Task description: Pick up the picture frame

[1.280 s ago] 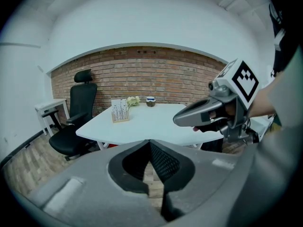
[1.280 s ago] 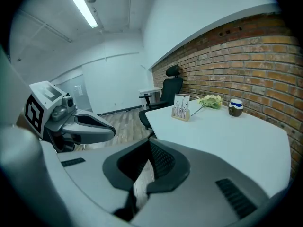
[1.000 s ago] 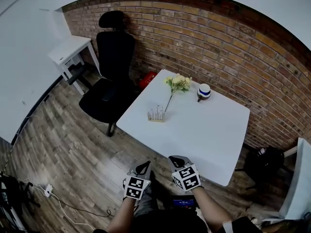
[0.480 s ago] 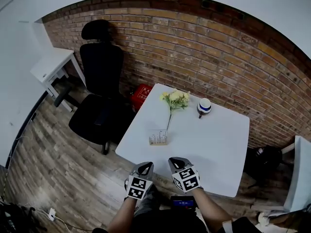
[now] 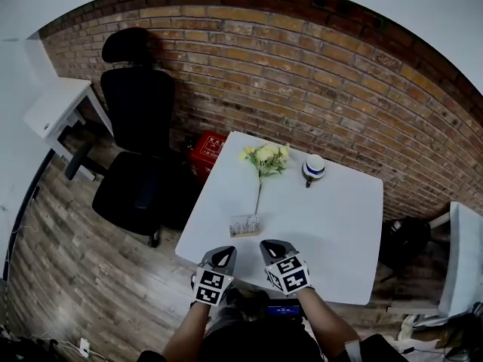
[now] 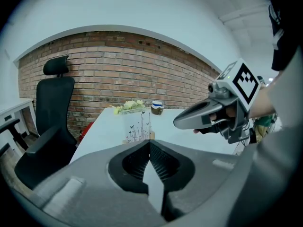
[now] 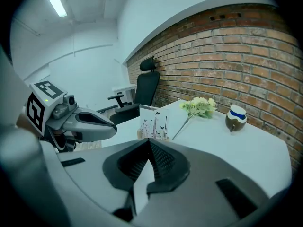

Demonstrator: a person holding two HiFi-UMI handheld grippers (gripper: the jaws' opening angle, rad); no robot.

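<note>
One picture frame [image 5: 244, 225], lower centre, has been neared by left gripper [image 5: 223, 255] and right gripper [image 5: 272, 246], both closed empty

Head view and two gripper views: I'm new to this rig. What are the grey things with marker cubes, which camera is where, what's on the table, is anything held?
A person holds a grey tool in each hand: the left hand-held gripper and right hand-held gripper. One camera looks down from the head; the others ride on the grippers. On the white square table: a small picture frame on a wooden base, a bunch of yellow flowers, a brown pot with white-and-blue lid. Both pairs of jaws are shut, holding nothing.
</note>
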